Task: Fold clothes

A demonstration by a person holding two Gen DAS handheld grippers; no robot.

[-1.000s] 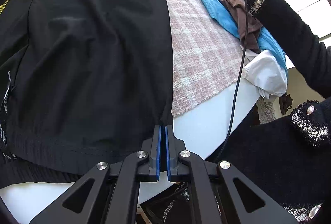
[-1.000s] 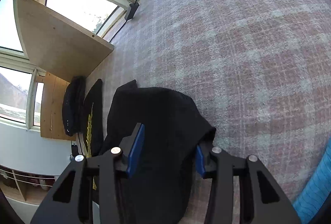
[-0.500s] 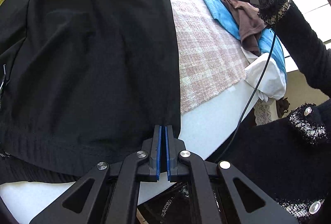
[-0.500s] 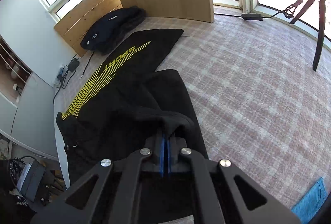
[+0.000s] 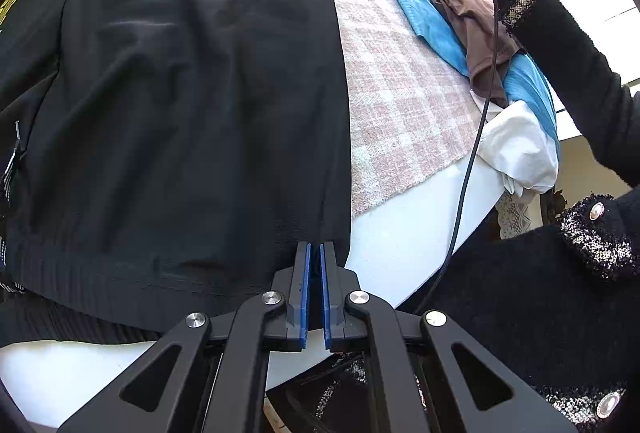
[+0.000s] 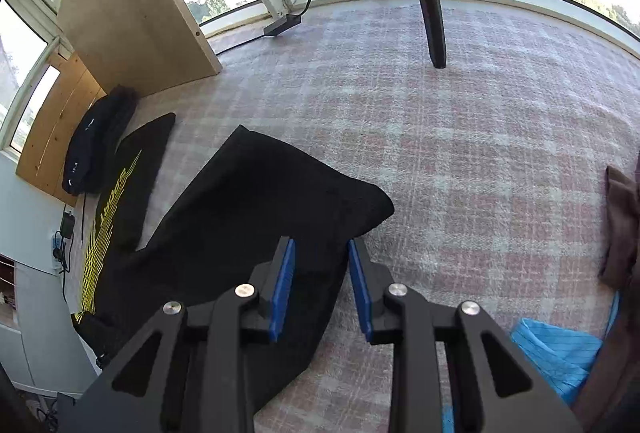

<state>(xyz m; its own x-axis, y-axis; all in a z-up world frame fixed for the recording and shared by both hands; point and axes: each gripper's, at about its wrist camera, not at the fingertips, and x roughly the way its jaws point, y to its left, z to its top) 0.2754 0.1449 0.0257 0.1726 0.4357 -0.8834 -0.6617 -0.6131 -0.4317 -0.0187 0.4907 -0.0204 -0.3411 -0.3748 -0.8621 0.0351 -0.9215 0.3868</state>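
We note left gripper [image 5: 315, 289] pinching the black garment [image 5: 180, 105] hem corner; right gripper [image 6: 320, 287] spread, empty, over its far corner.

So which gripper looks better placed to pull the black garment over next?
Probably the left gripper: its jaws are nearly shut on the black garment's hem. The right gripper is open above it, holding nothing.

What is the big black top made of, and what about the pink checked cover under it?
The black top looks like thin, smooth, matt synthetic cloth: it creases softly, with a ribbed hem. The checked cover looks like a woven blanket with a fuzzy, nubbly surface, perhaps wool or cotton; the pictures cannot settle which.
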